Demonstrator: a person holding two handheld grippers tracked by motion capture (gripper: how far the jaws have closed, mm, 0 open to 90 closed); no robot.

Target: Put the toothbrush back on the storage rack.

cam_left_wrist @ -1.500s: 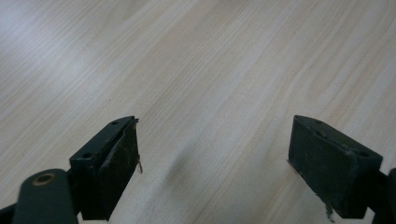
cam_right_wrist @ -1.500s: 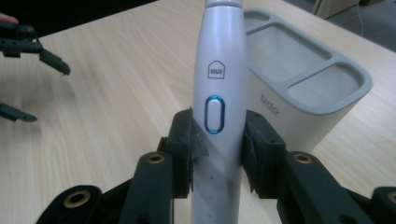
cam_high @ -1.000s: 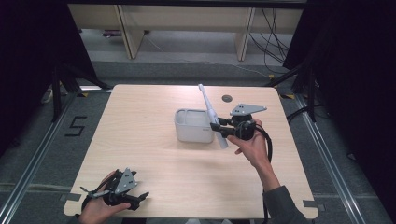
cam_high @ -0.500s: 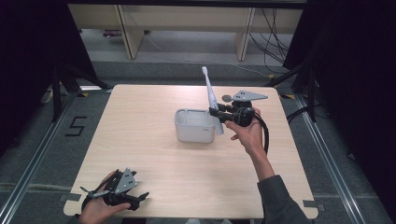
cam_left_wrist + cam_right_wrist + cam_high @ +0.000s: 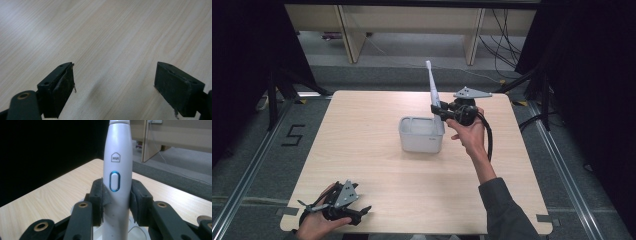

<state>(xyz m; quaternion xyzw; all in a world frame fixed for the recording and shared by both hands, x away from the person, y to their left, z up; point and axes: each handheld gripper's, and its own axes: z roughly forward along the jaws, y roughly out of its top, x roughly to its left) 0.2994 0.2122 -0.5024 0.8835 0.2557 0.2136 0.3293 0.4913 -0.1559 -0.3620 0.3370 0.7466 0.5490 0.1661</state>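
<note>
A white electric toothbrush (image 5: 432,90) stands nearly upright in the air over the back right corner of a white square container (image 5: 422,135), its head pointing up and away. My right gripper (image 5: 438,111) is shut on its handle. In the right gripper view both pads press the handle of the toothbrush (image 5: 118,182) just beside its blue-ringed button. My left gripper (image 5: 362,210) lies low at the table's near left corner, held in a hand. In the left gripper view its jaws stand wide apart over bare wood, so that gripper (image 5: 115,85) is open and holds nothing.
The light wooden table (image 5: 362,150) has black floor rails on both sides. Wooden furniture legs and cables stand behind the far edge. A small dark round object (image 5: 203,219) lies on the table at the lower right of the right gripper view.
My right gripper has lifted the toothbrush and swung it from a slant to nearly upright, moving a little toward the far side. The left gripper has stayed put.
</note>
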